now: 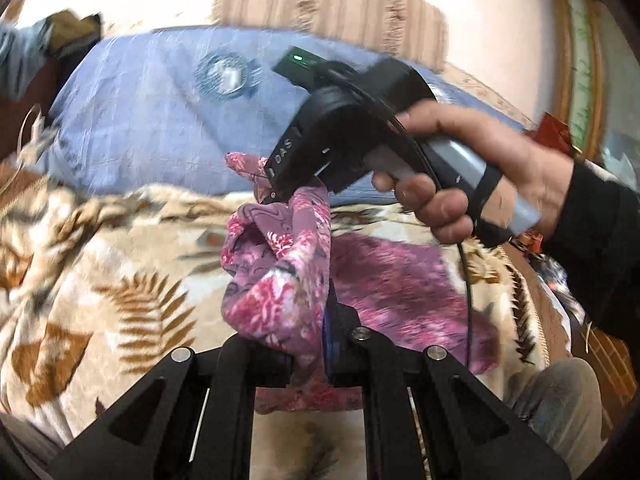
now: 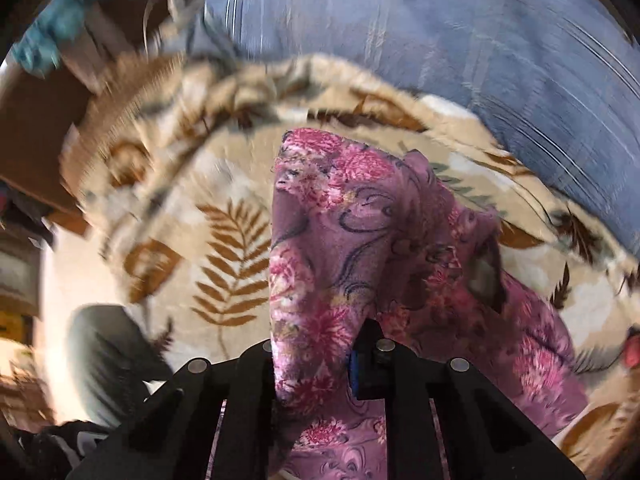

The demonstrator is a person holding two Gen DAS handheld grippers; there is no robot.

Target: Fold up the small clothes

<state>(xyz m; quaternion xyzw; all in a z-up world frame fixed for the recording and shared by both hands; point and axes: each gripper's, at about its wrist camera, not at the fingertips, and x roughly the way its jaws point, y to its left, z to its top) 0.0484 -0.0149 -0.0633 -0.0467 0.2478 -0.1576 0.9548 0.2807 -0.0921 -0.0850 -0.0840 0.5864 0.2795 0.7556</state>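
A small pink and purple floral garment [image 1: 276,276] hangs bunched between both grippers above a cream blanket with brown fern leaves [image 1: 132,280]. My left gripper [image 1: 310,356] is shut on the garment's lower part. My right gripper [image 1: 288,190], held by a hand, is shut on the garment's upper edge, further from the left wrist camera. In the right wrist view my right gripper [image 2: 316,354] is shut on the same garment [image 2: 344,240], which drapes down to the right onto the blanket [image 2: 200,208].
A blue pillow [image 1: 152,120] lies behind the blanket, also in the right wrist view [image 2: 460,40]. A striped cushion [image 1: 332,4] stands at the back. Clothes lie at the far left [image 1: 48,40]. A grey-trousered knee [image 2: 108,360] is at the lower left.
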